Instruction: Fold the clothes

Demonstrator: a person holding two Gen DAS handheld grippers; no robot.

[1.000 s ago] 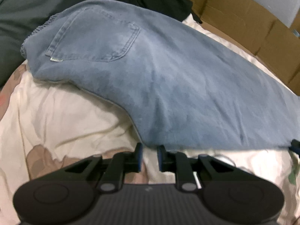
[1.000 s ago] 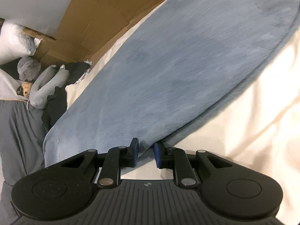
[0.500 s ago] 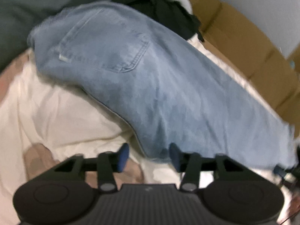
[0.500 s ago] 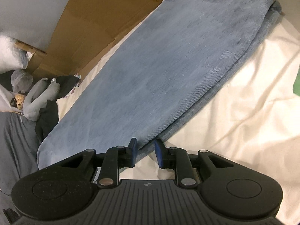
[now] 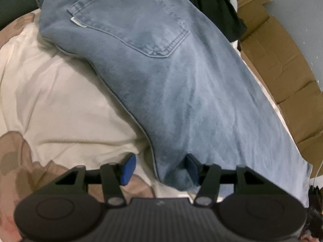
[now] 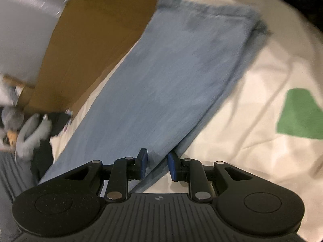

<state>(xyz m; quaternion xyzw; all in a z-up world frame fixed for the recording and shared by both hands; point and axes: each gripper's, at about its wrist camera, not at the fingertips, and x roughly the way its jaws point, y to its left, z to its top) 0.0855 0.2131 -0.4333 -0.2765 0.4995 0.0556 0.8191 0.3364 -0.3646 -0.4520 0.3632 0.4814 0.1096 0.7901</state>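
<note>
Since a second before, the left gripper had spread its blue pads from nearly touching to well apart and had slid closer along the jeans, so that the back pocket now sat high in the middle of its view instead of at the upper left. The right gripper's view had swung as well: the hem of the leg, out of sight a second ago, now showed at the top.

In the left wrist view, the cream bedsheet filled the left side, wrinkled, with brown patches near the lower left. The jeans lay folded lengthwise on it, waist toward the upper left and leg running to the lower right. The left gripper's jaws were opening; the folded edge of the denim sat between them, the right pad against the cloth and the left pad clear of it. A dark garment lay beyond the jeans, with flattened cardboard to the right.

In the right wrist view, cardboard lay at the left, a grey soft toy below it. The right gripper stood narrowly parted astride the leg's edge; whether its pads pressed the cloth I could not tell. A green patch marked the sheet at the right.
</note>
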